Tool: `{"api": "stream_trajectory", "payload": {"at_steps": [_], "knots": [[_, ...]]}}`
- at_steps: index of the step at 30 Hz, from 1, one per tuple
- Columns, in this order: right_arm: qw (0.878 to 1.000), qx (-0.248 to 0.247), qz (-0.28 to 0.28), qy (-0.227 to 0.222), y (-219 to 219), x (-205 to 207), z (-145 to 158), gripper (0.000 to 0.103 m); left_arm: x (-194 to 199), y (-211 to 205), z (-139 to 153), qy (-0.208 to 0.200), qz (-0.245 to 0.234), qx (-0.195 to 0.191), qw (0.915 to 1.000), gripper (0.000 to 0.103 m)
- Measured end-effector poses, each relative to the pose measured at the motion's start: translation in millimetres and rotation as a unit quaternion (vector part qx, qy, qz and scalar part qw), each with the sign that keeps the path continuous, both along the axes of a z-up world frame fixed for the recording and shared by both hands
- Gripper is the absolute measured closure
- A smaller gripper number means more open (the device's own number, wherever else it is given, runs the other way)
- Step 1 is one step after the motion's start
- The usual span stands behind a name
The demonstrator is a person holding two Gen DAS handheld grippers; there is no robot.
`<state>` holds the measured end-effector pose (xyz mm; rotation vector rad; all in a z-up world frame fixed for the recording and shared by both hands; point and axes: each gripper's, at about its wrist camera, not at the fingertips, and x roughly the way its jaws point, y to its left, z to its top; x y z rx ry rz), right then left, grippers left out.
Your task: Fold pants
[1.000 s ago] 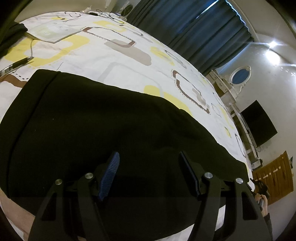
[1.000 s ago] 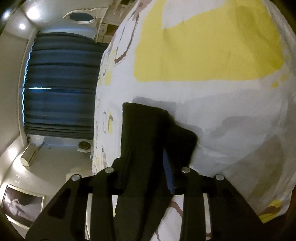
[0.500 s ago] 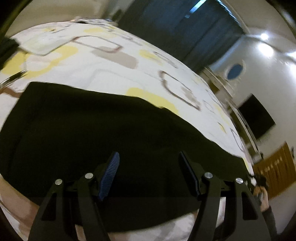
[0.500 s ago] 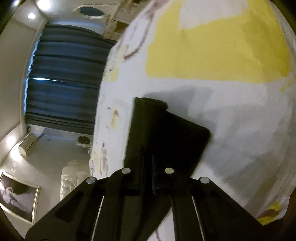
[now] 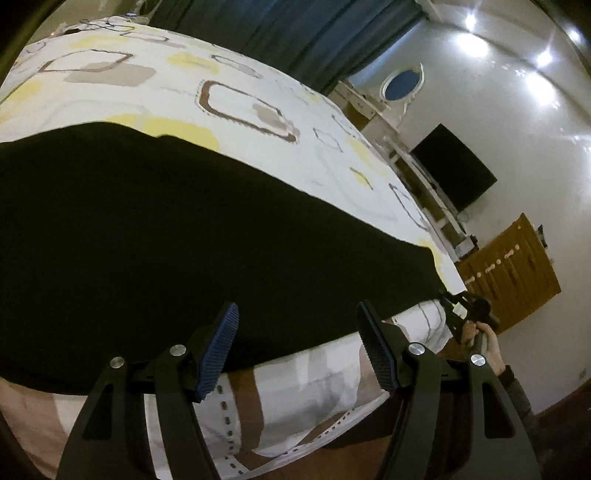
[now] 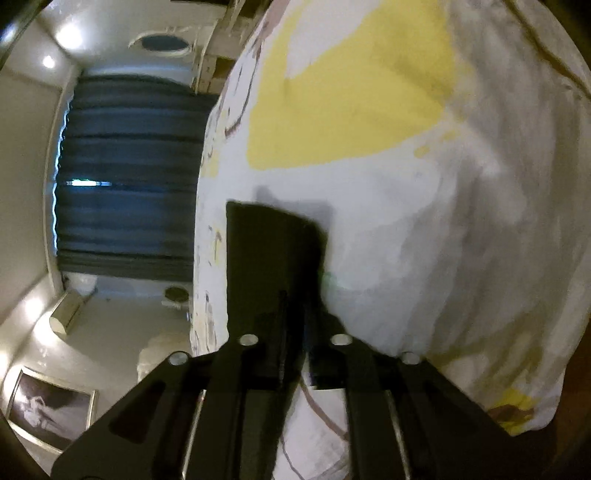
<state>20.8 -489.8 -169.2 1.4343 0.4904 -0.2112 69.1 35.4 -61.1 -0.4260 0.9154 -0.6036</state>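
Note:
Black pants (image 5: 177,236) lie spread lengthwise on a bed with a white, yellow and brown patterned cover (image 5: 236,96). My left gripper (image 5: 297,332) is open and empty, hovering over the pants' near edge at the bed's side. My right gripper (image 6: 293,314) is shut on the hem end of the pants (image 6: 273,251), near the bed's corner. In the left wrist view the right gripper (image 5: 465,314) shows small at the pants' far right end, held by a hand.
Dark blue curtains (image 5: 295,33) hang behind the bed. A black TV (image 5: 454,173) on a white shelf and a wooden door (image 5: 513,273) stand to the right. The bed's side and cover overhang (image 5: 314,398) lie below the left gripper.
My right gripper closed on the pants' hem end. My left gripper drew back toward the bed's near edge and swung right, staying open.

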Motion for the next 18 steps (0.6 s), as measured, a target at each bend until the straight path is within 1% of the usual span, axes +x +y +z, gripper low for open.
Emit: {"api": "stream_trajectory", "payload": {"at_steps": [1,2,5,7,8,9,10,12,14,15,17,18], "knots": [[1.0,-0.002,-0.01,-0.004,-2,-6,1,0.073,0,0,-1,0.002,0.0,-0.005,1.0,0.037],[1.0,0.001,-0.017,-0.01,-3,-12,1,0.071,-1,0,-1,0.002,0.003,-0.007,1.0,0.037],[1.0,0.005,-0.011,-0.011,-4,-11,-2,0.068,-1,6,-4,0.008,0.017,-0.016,0.9997,0.037],[1.0,0.004,-0.003,-0.021,-4,-2,0,0.055,-1,13,-7,0.016,0.027,-0.025,0.9992,0.037],[1.0,0.0,0.002,-0.023,-5,4,2,0.053,-1,16,-9,0.021,0.033,-0.026,0.9989,0.037],[1.0,-0.003,0.004,-0.025,-6,12,6,0.05,-1,16,-9,0.022,0.036,-0.026,0.9988,0.037],[1.0,-0.005,0.006,-0.027,-7,17,8,0.044,-1,18,-10,0.024,0.041,-0.026,0.9985,0.037],[1.0,-0.006,0.007,-0.03,-9,29,11,0.037,-3,21,-10,0.024,0.047,-0.027,0.9982,0.037],[0.999,-0.017,0.013,-0.028,-11,38,19,0.036,-4,24,-10,0.024,0.053,-0.026,0.998,0.037],[0.999,-0.018,0.017,-0.035,-11,39,24,0.039,-4,26,-11,0.025,0.056,-0.025,0.9978,0.037],[0.998,-0.017,0.034,-0.055,-10,41,37,0.041,-4,29,-10,0.027,0.061,-0.025,0.9975,0.037],[0.998,-0.026,0.038,-0.05,-9,42,40,0.041,-4,29,-10,0.026,0.063,-0.025,0.9973,0.037]]}}
